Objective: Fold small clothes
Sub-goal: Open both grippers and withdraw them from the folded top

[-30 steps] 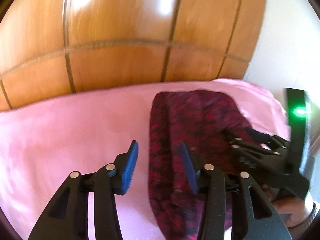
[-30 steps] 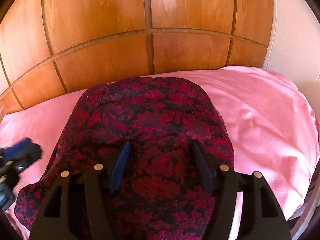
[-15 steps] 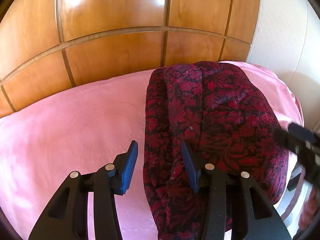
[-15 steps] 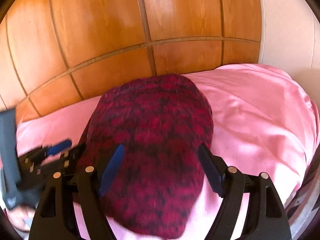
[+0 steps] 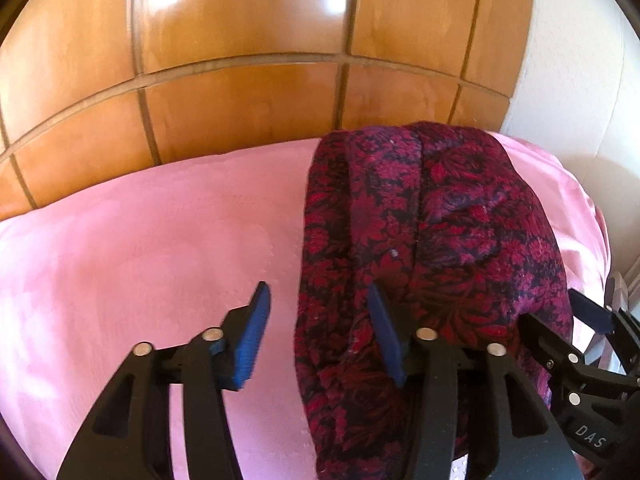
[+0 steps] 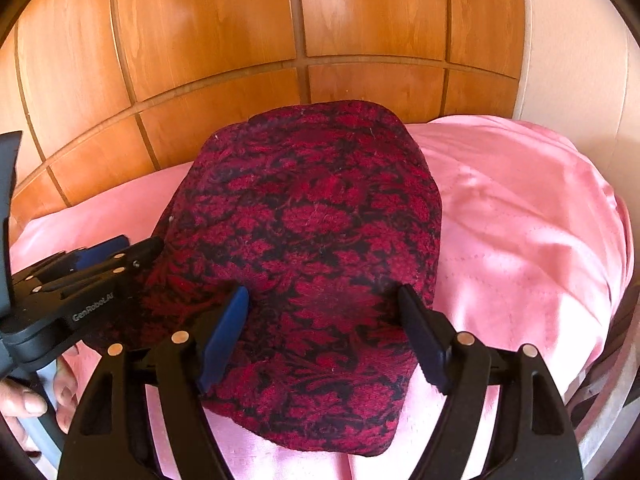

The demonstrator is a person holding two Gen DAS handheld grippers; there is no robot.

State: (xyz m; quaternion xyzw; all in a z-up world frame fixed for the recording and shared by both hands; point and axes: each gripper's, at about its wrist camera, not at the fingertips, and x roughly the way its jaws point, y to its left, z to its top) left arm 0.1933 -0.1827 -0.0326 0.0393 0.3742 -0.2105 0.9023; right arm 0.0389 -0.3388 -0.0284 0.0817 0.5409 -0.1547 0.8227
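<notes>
Glossy wood panels (image 5: 248, 92) filling top half, 10 to 1 o'clock, dark grooves in grid, window glare high up. Cream wall (image 6: 576, 52) at 2 o'clock, sunlit. Pink sheet (image 5: 140, 264) over bed from 9 to 4 o'clock, quilted stitching, bright sun patches at 3 o'clock.

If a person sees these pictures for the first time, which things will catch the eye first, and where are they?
First comes the dark red and black patterned cloth, folded into a compact shape and lying on the pink bed cover. Behind the bed rises a glossy wooden panel wall. In front, the right tool is open above the cloth's near part, and the left tool stands open at the cloth's left edge.
</notes>
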